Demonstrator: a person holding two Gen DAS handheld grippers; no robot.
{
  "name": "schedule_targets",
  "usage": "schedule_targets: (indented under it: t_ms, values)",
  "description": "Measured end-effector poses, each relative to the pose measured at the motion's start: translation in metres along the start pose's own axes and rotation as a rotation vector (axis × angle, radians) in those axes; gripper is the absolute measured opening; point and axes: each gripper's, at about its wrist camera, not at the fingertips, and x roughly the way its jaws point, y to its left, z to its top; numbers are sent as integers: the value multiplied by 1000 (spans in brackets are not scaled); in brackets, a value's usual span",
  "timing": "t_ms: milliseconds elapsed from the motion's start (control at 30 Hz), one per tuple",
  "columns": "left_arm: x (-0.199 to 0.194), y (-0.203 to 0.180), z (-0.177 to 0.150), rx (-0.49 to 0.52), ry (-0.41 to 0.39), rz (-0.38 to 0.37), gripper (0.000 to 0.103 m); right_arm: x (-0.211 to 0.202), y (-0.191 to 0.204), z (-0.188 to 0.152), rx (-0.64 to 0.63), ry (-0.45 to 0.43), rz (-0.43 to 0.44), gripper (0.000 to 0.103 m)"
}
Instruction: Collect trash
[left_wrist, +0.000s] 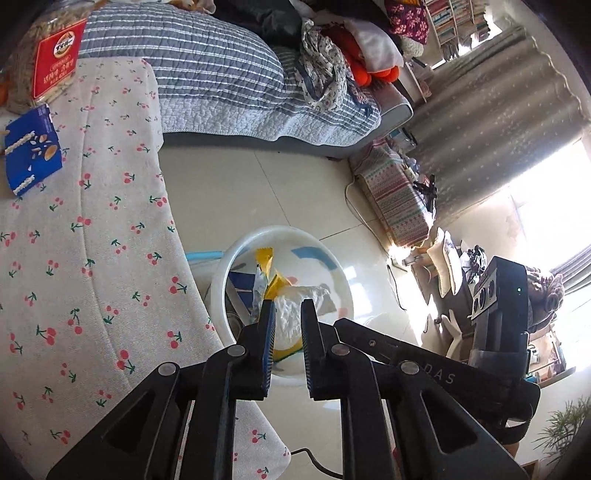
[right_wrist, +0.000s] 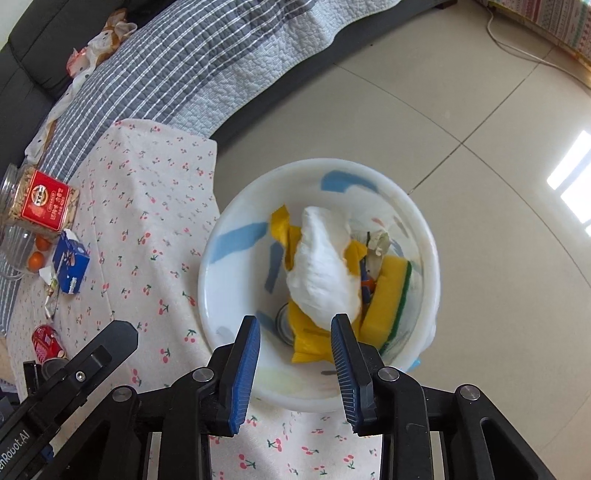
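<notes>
Daylight floods through a window (left_wrist: 546, 199) at right, blown out to white, and glares off the tiled floor (right_wrist: 480, 147); fisheye bending curves the edges and corners darken, the bin (right_wrist: 430, 236) slightly blurred.

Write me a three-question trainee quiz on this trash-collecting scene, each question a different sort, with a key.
1. True or false: the white bin stands on the floor beside the cherry-print tablecloth.
2. Multiple choice: what lies against the bin's inner wall, next to the white crumpled tissue? A) a glass jar B) a yellow sponge with a green edge C) an orange
3. Fill in: the box still lying on the tablecloth, near the red-labelled jar, is coloured ____.

Key: 1 true; 2 B; 3 blue.
</notes>
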Motion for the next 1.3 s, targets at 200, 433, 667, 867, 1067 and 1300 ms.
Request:
schedule_targets:
  t_ms: [200,433,667,867,1067,1300]
  values:
    - [-18,2,2,13,-7,31,16,-6,1,1,19,-27,-5,36]
    - [-53,14,11,34,-66,139,52,-15,17,2,-18,-75,16,40]
    - [-88,52,26,-28,-85,218,57,-12,52,-5,-84,-67,100,48]
    - [-127,93,45,-88,-109,313,63,-6,100,-25,-230,-12,184,52]
    - [-149,132,66,-48,-111,483,67,-7,146,-50,-345,13,292,54]
    - [-136,163,79,37,-58,588,67,0,169,-42,-320,-79,264,57]
